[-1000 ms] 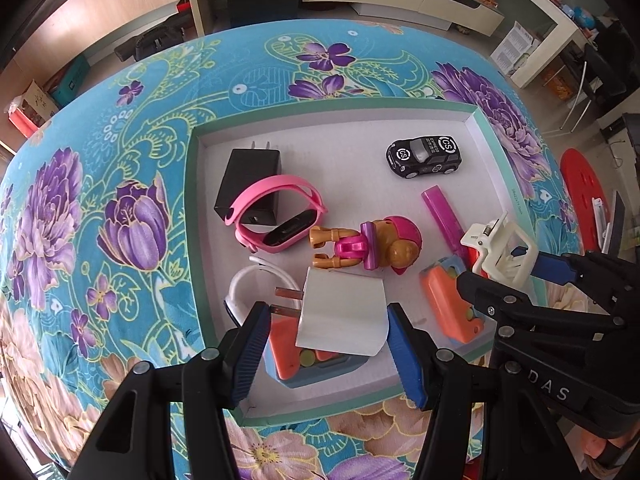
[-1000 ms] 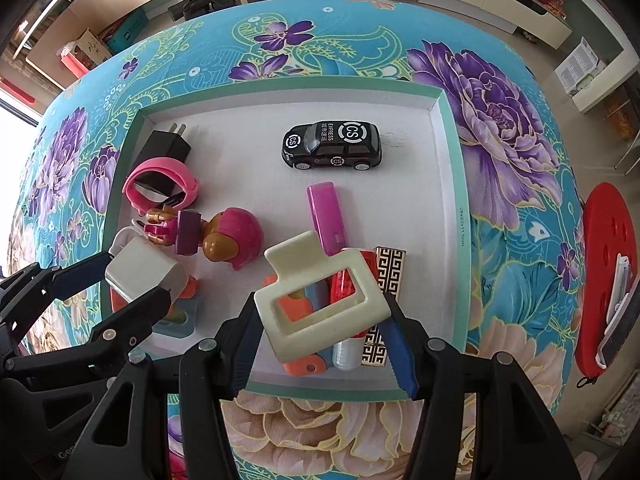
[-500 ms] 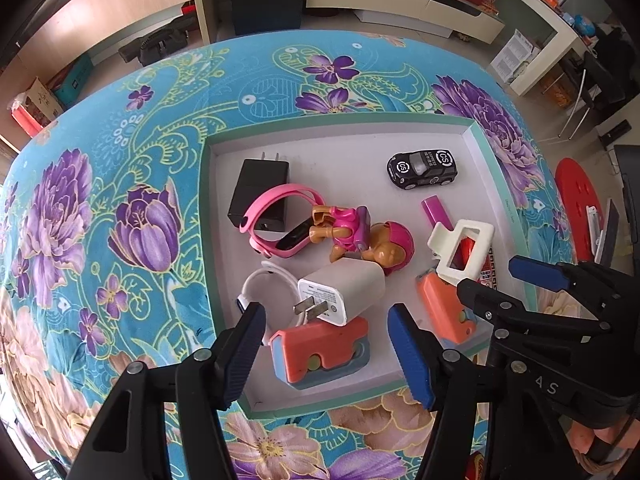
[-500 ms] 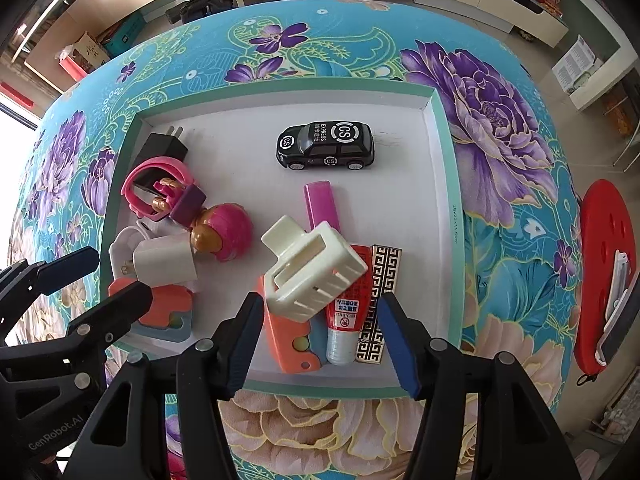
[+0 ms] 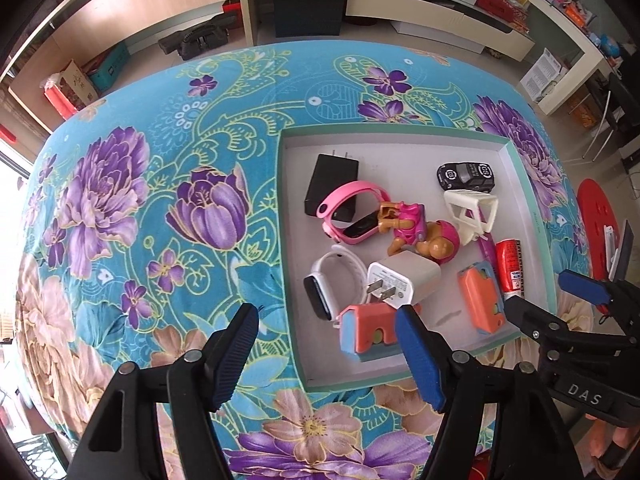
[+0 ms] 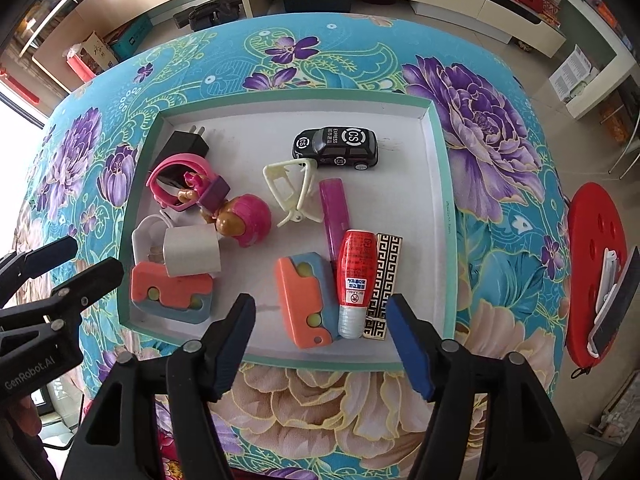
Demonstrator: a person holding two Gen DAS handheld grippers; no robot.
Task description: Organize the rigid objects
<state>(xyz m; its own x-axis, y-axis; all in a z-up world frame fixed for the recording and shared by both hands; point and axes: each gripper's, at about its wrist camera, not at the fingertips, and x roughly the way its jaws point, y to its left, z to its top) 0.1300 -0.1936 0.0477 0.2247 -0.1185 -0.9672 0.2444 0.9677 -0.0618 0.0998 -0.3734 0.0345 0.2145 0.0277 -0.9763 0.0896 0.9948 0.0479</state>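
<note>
Both grippers empty, pointing steeply down over the near edge of the tray (image 6: 438, 184). Left gripper (image 5: 326, 354) jaws opening, nothing between them, hanging over the tray's near-left wall and the desk (image 5: 160, 160) cloth. Right gripper (image 6: 320, 340) jaws also opening, nothing between them, over the near rim. Looks like a release step: items sit loose in the tray, none touched. Nearest: two orange blocks, one (image 6: 172, 290) at near left with the white charger (image 6: 192, 256) leaning on it, prongs toward the left gripper, and another (image 6: 304, 300) beside the red tube (image 6: 354, 280) and patterned strip (image 6: 384, 284). Those three lie parallel, so likely deliberately lined up. Mid tray: white watch (image 5: 332, 280), doll (image 6: 232, 212), cream clip (image 6: 296, 192) tipped on its side across the purple bar (image 6: 334, 212). Far: pink watch (image 5: 352, 212) lying on the black charger (image 5: 330, 180), toy car (image 6: 336, 148) alone. Left half is piled, probably dropped rather than arranged.
</note>
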